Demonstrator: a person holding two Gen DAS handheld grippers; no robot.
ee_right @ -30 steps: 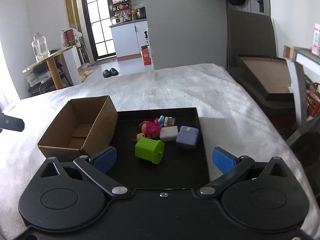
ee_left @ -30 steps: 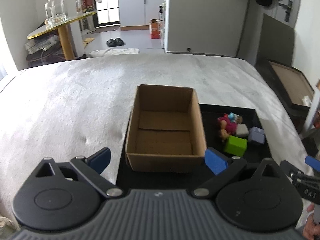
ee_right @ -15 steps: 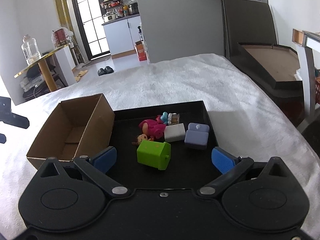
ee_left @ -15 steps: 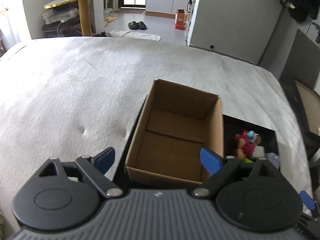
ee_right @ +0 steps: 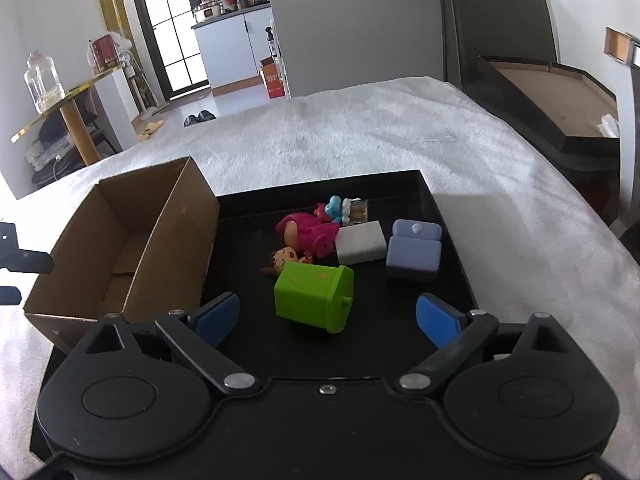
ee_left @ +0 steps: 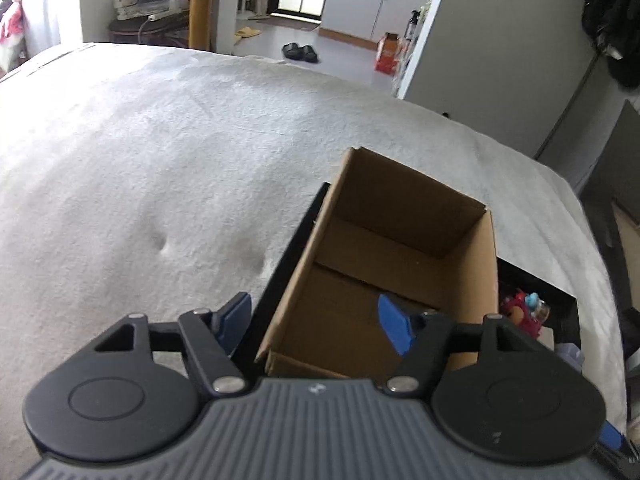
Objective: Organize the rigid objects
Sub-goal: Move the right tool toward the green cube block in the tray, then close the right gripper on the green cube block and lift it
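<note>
Right wrist view: one cardboard box (ee_right: 120,240), one black tray (ee_right: 448,240), one green block (ee_right: 312,296).

Each fisheye rode its own hand-held gripper, tilted down over the bed. The left view sat close above the cardboard box (ee_left: 384,276); the right view faced the black tray (ee_right: 448,236) of toys. Both shared box, tray and far kitchen doorway.

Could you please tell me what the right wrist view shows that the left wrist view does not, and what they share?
Right wrist only: the green block, white block and glass jar, all in plain sight.
Left wrist only: the cardboard box's left wall between the left gripper jaws, which are closing.
Both: the empty cardboard box, black tray, pink toy, white blanket.
</note>
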